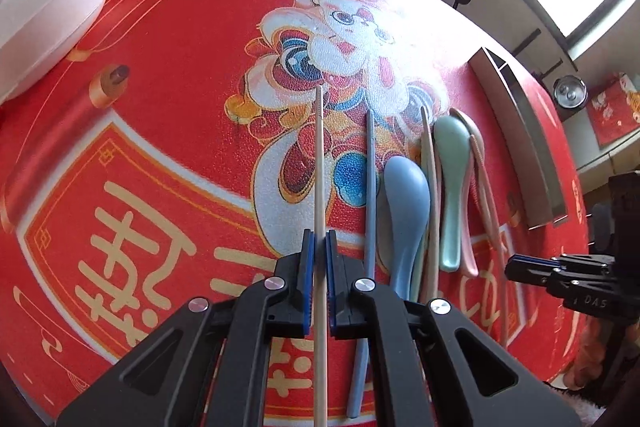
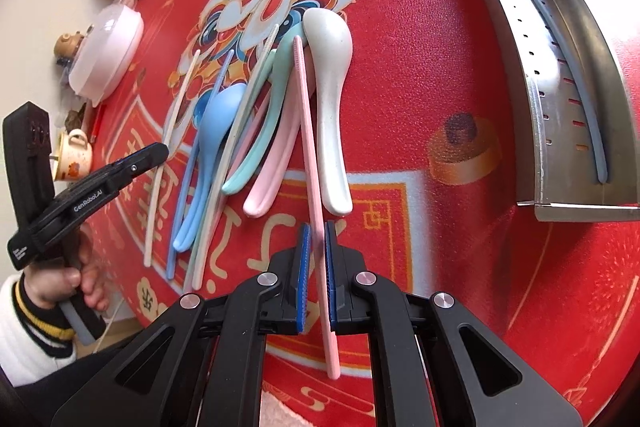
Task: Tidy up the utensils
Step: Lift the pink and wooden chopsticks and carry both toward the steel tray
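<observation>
The metal tray (image 2: 576, 99) holds one grey-blue chopstick (image 2: 576, 67). On the red-matted tabletop (image 2: 420, 87), the left gripper (image 1: 320, 247) pinches a beige chopstick (image 1: 319, 167); the right gripper (image 2: 316, 247) pinches a pink chopstick (image 2: 306, 115).

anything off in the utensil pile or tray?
Nothing damaged or spilled. The spoons and chopsticks lie in an overlapping heap on the red mat, unsorted, and the metal tray holds just one grey chopstick.
</observation>
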Tool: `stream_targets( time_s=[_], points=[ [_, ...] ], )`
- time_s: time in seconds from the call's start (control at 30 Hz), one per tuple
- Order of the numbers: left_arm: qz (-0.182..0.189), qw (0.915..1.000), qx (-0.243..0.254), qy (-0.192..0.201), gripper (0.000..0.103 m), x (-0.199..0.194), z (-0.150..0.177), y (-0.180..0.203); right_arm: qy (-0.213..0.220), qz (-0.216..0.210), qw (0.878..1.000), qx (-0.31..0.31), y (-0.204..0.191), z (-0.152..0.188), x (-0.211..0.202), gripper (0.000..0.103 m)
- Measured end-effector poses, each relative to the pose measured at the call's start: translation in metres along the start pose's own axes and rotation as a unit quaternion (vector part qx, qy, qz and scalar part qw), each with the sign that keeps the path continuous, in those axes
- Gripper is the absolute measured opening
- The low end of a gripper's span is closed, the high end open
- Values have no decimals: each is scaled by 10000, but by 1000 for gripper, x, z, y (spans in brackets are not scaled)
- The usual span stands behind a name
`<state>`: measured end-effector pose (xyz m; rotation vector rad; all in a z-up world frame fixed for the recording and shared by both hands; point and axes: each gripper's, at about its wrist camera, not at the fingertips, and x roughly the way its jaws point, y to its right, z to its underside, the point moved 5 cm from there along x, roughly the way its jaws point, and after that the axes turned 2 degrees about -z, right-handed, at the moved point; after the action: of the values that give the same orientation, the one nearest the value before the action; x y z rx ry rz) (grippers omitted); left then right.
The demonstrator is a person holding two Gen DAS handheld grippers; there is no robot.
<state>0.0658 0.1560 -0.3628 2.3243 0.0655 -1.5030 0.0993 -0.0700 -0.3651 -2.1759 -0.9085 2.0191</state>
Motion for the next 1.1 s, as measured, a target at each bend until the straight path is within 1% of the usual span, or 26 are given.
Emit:
stream_targets(
  time_s=[0.17, 0.33, 0.5, 0.57, 0.67, 0.73, 0.8, 0.93, 1.1],
  points=[
    [247, 9996, -131, 45, 5, -16, -5, 4, 86, -33, 9999, 109, 5, -2, -5, 7],
    [527, 9982, -263, 110, 5, -32, -9, 22, 203, -128, 9996, 150, 6, -6, -13, 7],
    [714, 9972, -140, 177, 5, -40, -21, 50, 399, -194, 9989, 162, 7, -13, -25, 7],
    [704, 9973, -23, 222, 5, -42, -27, 60, 422, -187, 9988, 154, 8, -13, -28, 7],
    [720, 9971, 59, 233, 5, -40, -31, 68, 77, 178, 9994, -289, 0, -7, -17, 9],
    [716, 9972, 80, 207, 5, -38, -30, 70, -75, 45, 9991, -421, -7, -2, -8, 9],
    [723, 9972, 71, 171, 5, -37, -27, 70, -108, -31, 9991, -419, -9, 0, -3, 9],
    [732, 9972, 26, 137, 5, -35, -18, 66, -155, 36, 9993, -331, -5, 1, 1, 10],
    [726, 9971, -160, 156, 5, -38, -12, 50, -330, 123, 9991, -249, -1, 2, 12, 10]
  ],
)
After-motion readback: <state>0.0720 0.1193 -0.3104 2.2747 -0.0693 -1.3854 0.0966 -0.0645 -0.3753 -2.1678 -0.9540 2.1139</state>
